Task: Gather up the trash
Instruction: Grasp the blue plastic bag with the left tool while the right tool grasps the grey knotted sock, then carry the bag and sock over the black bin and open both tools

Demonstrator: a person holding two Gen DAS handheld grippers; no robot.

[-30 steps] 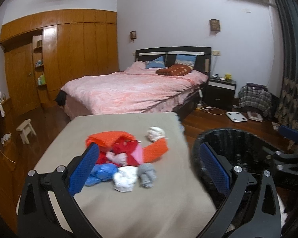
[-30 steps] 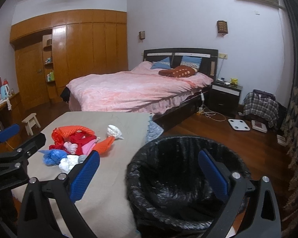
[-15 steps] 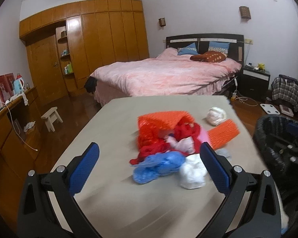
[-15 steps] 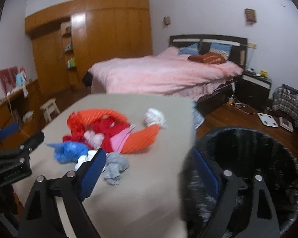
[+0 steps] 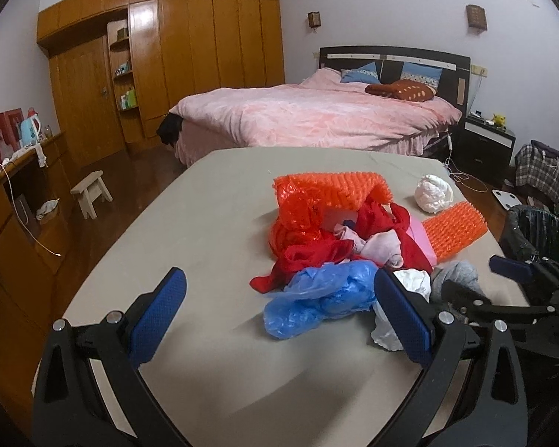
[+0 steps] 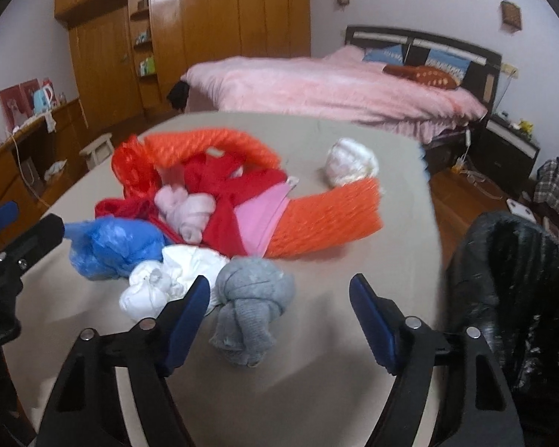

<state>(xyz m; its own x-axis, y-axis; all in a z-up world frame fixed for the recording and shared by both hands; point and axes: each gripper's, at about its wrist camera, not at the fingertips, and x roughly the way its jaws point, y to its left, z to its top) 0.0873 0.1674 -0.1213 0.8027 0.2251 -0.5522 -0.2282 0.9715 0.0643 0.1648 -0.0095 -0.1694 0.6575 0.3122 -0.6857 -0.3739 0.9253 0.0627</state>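
Note:
A pile of trash lies on the beige table (image 5: 205, 231): orange foam net (image 5: 328, 186), red plastic (image 5: 309, 257), a blue bag (image 5: 324, 294), a white wad (image 6: 160, 283) and a knotted grey sock (image 6: 253, 301). A white ball (image 5: 433, 192) sits apart at the back. My left gripper (image 5: 279, 320) is open, low over the table, just left of the blue bag. My right gripper (image 6: 279, 316) is open, with the grey sock between its fingers. The black-lined trash bin (image 6: 518, 283) stands right of the table.
A pink bed (image 5: 309, 115) stands behind the table, with a wooden wardrobe (image 5: 190, 56) on the left and a dark nightstand (image 5: 488, 145) on the right. A small stool (image 5: 91, 192) is on the floor at the left.
Both grippers swung left from the bin toward the pile and came closer to it. The right gripper now frames the grey sock; the bin has slid to the right edge.

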